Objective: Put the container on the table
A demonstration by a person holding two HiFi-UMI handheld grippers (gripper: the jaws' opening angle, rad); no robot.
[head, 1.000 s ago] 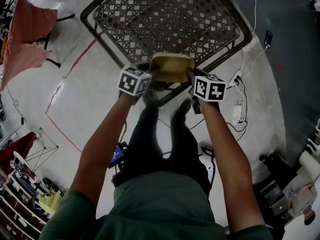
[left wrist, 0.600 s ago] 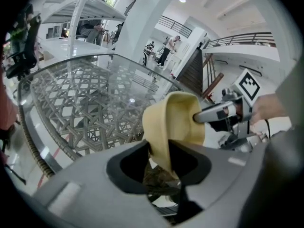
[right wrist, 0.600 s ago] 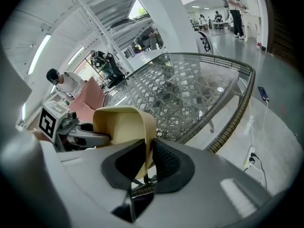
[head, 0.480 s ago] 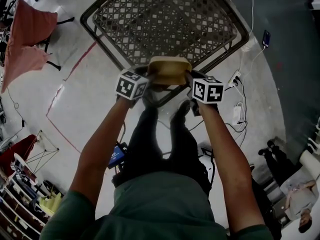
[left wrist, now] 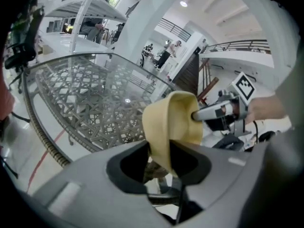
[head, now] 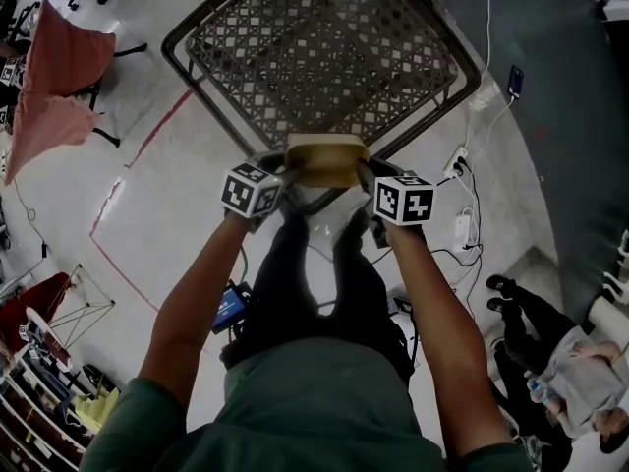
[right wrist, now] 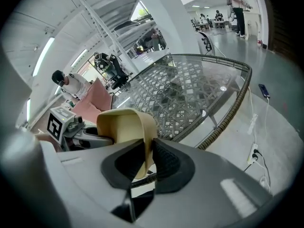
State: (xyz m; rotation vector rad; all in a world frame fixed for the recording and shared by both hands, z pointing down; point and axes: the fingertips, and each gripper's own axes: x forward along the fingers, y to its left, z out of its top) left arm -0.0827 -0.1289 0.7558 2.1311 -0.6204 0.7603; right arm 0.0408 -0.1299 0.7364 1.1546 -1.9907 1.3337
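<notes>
While my left tool (head: 283,177) pinches the left wall of the tan container (head: 326,158), its jaws nearly together on that thin wall, the container hangs in the air between both tools over the near corner of the lattice desk (head: 324,47), touching nothing else. My right tool (head: 368,177) clamps the opposite wall the same way.

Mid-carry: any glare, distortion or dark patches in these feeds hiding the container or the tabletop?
Head view: dim overall, but the container reads sharp. Left gripper view: fisheye bows the rim of the table; one small light glint on the glass. Right gripper view: same bowing, one glint, container unobscured.
</notes>
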